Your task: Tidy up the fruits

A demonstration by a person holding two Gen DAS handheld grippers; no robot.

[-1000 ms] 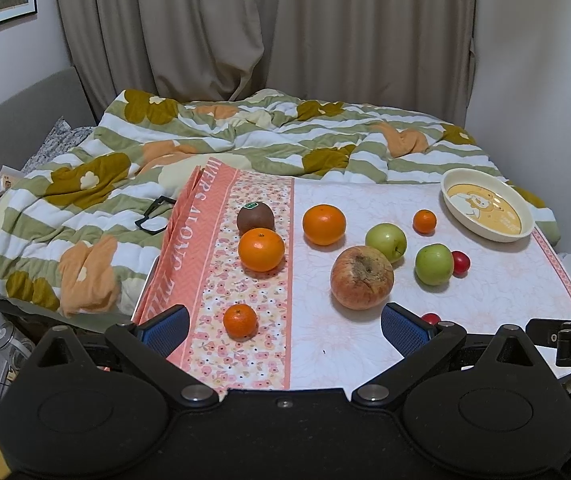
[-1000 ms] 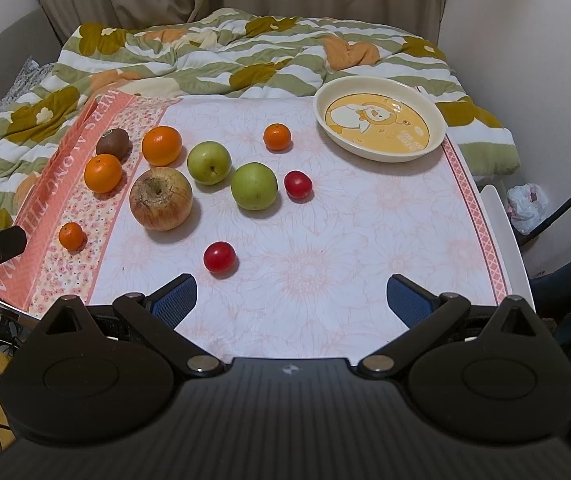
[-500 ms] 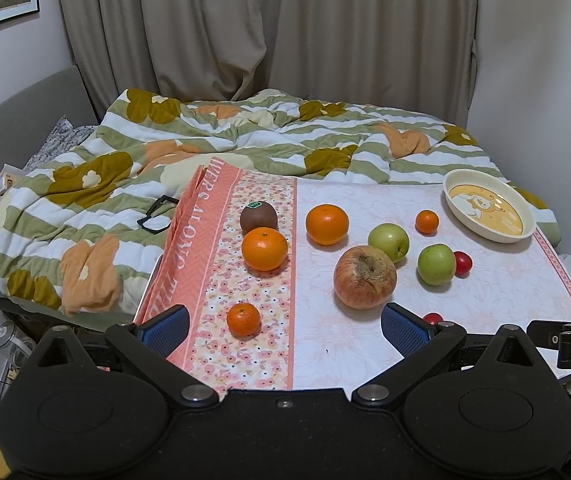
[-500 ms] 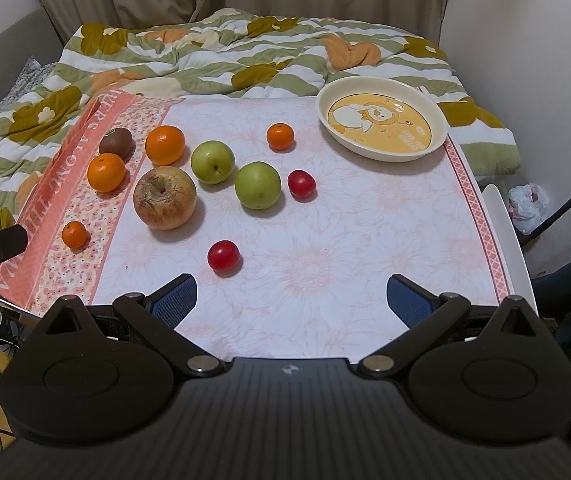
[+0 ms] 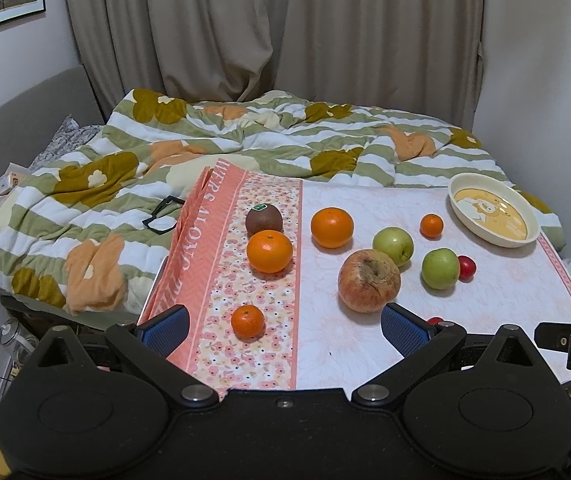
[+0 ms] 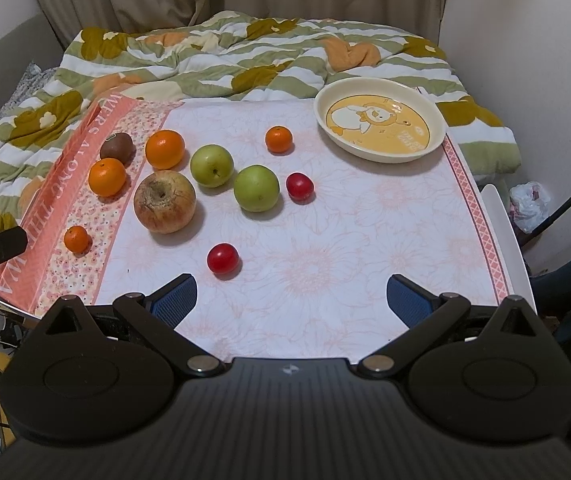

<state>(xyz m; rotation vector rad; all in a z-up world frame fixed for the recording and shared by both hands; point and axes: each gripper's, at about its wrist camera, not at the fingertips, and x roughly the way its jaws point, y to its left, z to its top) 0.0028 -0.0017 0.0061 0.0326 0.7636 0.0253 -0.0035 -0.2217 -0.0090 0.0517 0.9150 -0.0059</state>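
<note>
Fruit lies loose on a cloth-covered table (image 6: pixel 365 240): a kiwi (image 6: pixel 116 148), two oranges (image 6: pixel 165 149), two mandarins (image 6: pixel 279 139), a large blemished apple (image 6: pixel 164 202), two green apples (image 6: pixel 256 188) and two red cherry tomatoes (image 6: pixel 223 258). An empty cream plate with a yellow cartoon print (image 6: pixel 379 125) sits at the far right corner. My left gripper (image 5: pixel 285 324) is open and empty at the near left edge, with a small mandarin (image 5: pixel 248 321) just ahead. My right gripper (image 6: pixel 291 300) is open and empty at the near edge, with a cherry tomato just ahead of its left finger.
A rumpled striped floral duvet (image 5: pixel 205 140) covers the bed behind and left of the table. Black glasses (image 5: pixel 163 220) lie on it near the table's left edge. Curtains (image 5: pixel 285 32) and a wall stand beyond. A white bag (image 6: pixel 529 208) lies on the floor at right.
Both grippers have drifted slightly back or up; the fruit sits a little lower in both views. Nothing was grasped or moved.
</note>
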